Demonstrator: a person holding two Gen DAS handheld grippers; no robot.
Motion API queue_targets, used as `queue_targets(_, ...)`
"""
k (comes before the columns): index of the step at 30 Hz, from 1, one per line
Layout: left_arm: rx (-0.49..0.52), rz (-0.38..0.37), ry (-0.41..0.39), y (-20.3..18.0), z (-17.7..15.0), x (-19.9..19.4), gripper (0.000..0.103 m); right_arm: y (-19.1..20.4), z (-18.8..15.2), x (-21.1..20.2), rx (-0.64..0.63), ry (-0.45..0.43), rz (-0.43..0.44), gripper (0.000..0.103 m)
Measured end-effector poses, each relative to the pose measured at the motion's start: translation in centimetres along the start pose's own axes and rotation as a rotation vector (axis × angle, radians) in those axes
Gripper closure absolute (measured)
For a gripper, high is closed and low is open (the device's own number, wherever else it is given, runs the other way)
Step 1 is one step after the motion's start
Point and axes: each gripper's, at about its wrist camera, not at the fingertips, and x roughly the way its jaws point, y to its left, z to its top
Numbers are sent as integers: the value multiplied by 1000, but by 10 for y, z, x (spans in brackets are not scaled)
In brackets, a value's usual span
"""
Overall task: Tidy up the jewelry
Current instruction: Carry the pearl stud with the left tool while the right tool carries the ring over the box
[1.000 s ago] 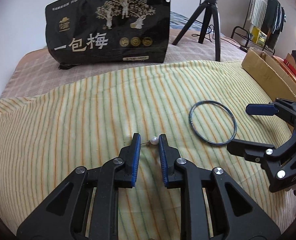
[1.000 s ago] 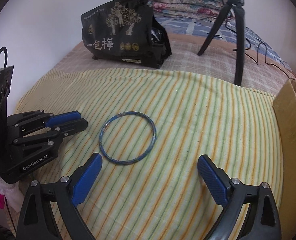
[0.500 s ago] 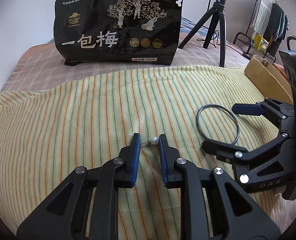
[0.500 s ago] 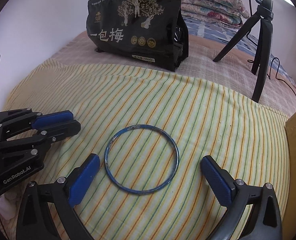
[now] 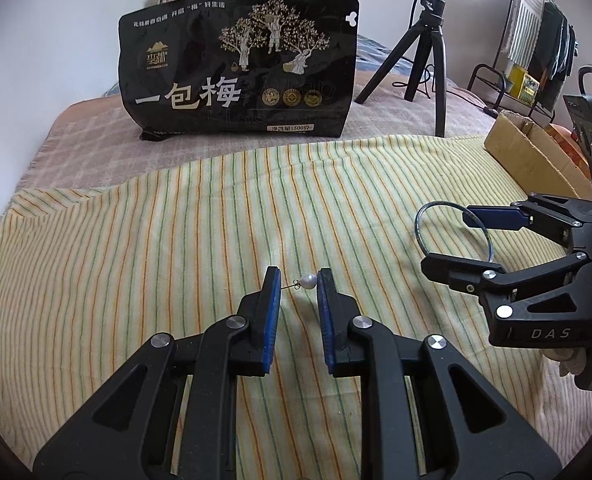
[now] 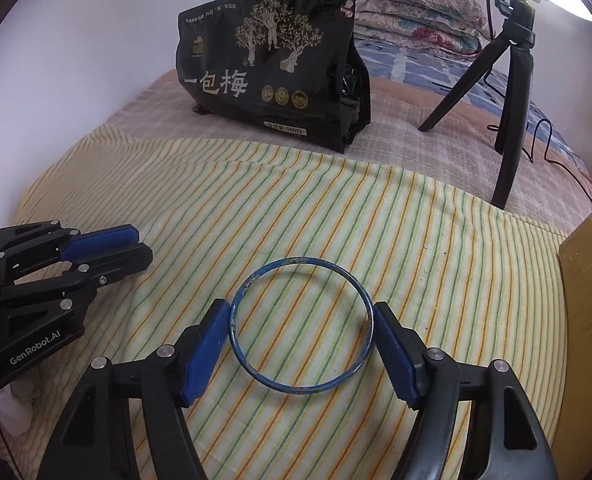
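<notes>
right hand-held gripper (image 6: 302, 344) just closed onto thin blue bangle (image 6: 302, 325); left hand-held gripper (image 5: 298, 280) pinches pearl earring (image 5: 307, 280).

Jewelry on the striped cloth (image 6: 436, 248)

From the left wrist view, the pearl earring (image 5: 307, 280) sits at centre; the bangle (image 5: 452, 232) lies at 2 o'clock, the bag (image 5: 239, 68) stands at 12, the tripod (image 5: 428, 52) at 1.

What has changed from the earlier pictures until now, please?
The right gripper moved forward around the blue bangle, and its jaws have just been closing; both pads now touch the bangle's rim from outside. The bangle lies in the same spot on the striped cloth. The left gripper holds the pearl earring as before, hardly moved.
</notes>
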Motion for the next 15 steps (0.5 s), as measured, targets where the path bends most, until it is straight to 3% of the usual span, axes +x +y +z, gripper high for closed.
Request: queue_targets(15,69,4,-89,-35,20,-62,86,-14,-7,-78,2,-79,-30,29)
